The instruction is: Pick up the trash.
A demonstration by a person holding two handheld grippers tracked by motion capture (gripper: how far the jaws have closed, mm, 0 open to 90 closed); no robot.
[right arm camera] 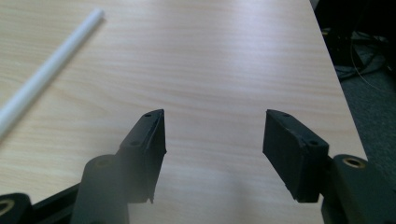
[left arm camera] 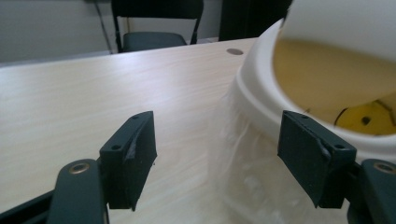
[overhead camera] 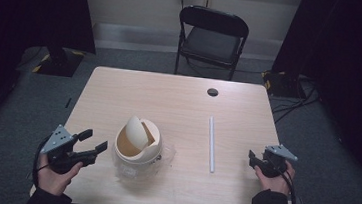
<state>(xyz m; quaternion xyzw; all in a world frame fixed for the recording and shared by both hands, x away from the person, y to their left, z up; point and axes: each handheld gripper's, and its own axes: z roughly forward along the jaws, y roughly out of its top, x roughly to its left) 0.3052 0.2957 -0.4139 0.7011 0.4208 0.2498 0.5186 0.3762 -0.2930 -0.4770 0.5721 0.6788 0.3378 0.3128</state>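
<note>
Both tongs wide and empty, nothing gripped.
Left gripper (overhead camera: 93,142) sits near the desk's (overhead camera: 170,88) near-left corner, just beside the white swing-lid bin (overhead camera: 137,148), whose clear liner is loose. Right gripper (overhead camera: 253,158) is at the right edge; the white tube (overhead camera: 211,144) lies between them, right of centre. Risk: a jaw snags the liner and tips the bin.

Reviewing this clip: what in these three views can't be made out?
- Inside of the white swing-lid plastic bin: high view, the tilted flap covers most of it.
- Bin's clear bag liner: left gripper view, blurred and cut off by the bottom edge.
- Long white tube: right gripper view, left edge cuts it off.
</note>
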